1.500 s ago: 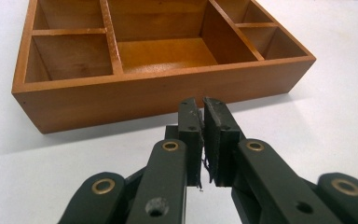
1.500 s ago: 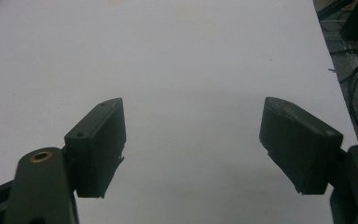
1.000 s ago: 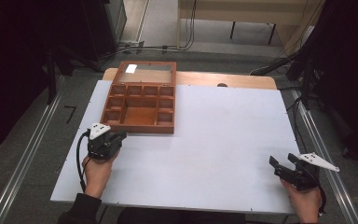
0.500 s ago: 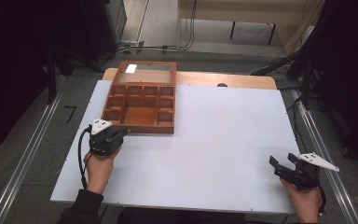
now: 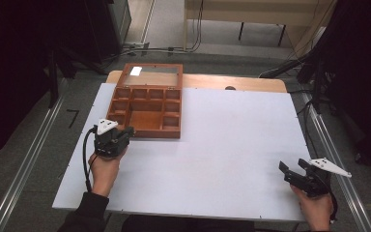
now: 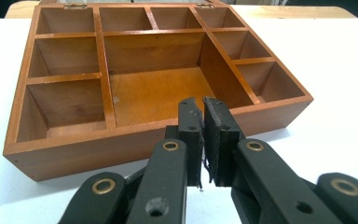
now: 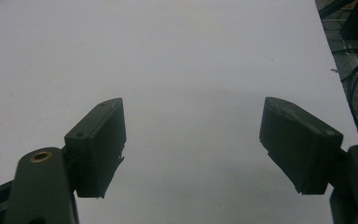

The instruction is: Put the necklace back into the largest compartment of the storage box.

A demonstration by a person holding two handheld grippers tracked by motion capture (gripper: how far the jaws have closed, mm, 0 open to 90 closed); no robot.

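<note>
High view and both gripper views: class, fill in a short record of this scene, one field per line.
Surface: white table
Object: wooden box, lid open, compartments empty
Box position: far left part of table
Left gripper: shut, holding nothing, just short of box's near wall
Right gripper: open, holding nothing, over bare table near right corner
Contact with box: none visible

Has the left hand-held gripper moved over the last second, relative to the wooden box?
Yes. The left hand-held gripper has moved forward toward the wooden box, its closed jaws now near the box's front wall.
</note>
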